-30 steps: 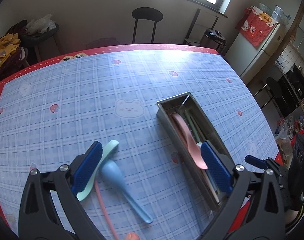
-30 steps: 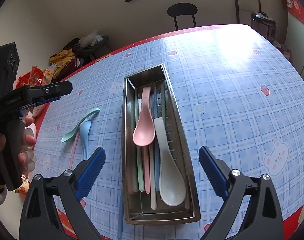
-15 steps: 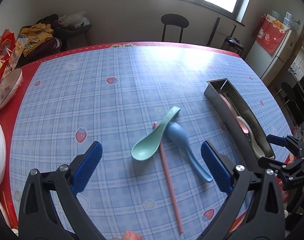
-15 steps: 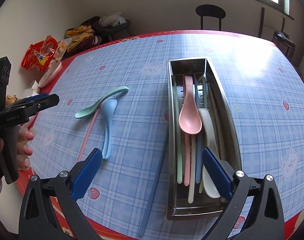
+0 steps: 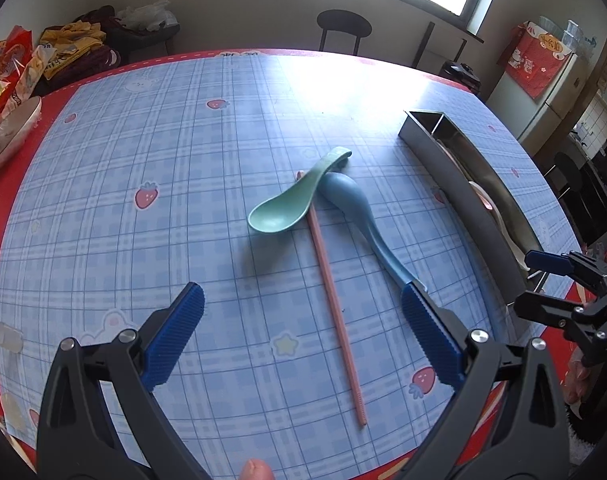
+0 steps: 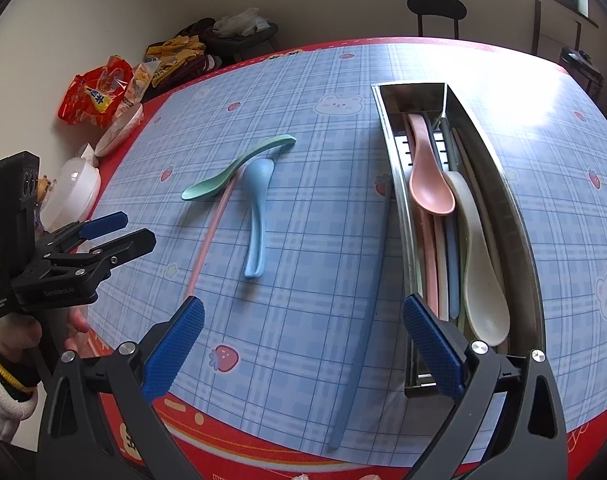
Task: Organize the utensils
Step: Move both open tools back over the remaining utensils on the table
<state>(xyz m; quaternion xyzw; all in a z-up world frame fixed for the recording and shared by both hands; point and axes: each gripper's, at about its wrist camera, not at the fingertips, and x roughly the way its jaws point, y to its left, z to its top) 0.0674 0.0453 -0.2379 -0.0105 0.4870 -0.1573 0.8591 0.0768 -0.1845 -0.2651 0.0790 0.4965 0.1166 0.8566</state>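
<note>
Since a second ago, the left gripper [image 5: 302, 336] has swung away from the steel tray and now faces the loose utensils, which sit centred ahead of it. Its blue-padded fingers stand wide apart and hold nothing, hovering over the near end of the pink chopstick [image 5: 330, 288]. The right gripper [image 6: 303, 346] is likewise spread open and empty above the near table edge, with a long blue chopstick [image 6: 365, 316] lying on the cloth between its fingers, just beside the tray's left wall. Beyond the left gripper, the blue spoon [image 5: 365, 222] lies bowl down beside the pink chopstick, and the green spoon [image 5: 295, 200] rests across the chopstick's far end, its handle touching the blue spoon's bowl. To the right, the metal tray [image 6: 521, 216] holds a pink spoon [image 6: 425, 176], a cream spoon [image 6: 481, 272] and several chopsticks lengthwise. Farther off, a black stool [image 5: 343, 26] stands past the plaid tablecloth [image 5: 143, 160].
</note>
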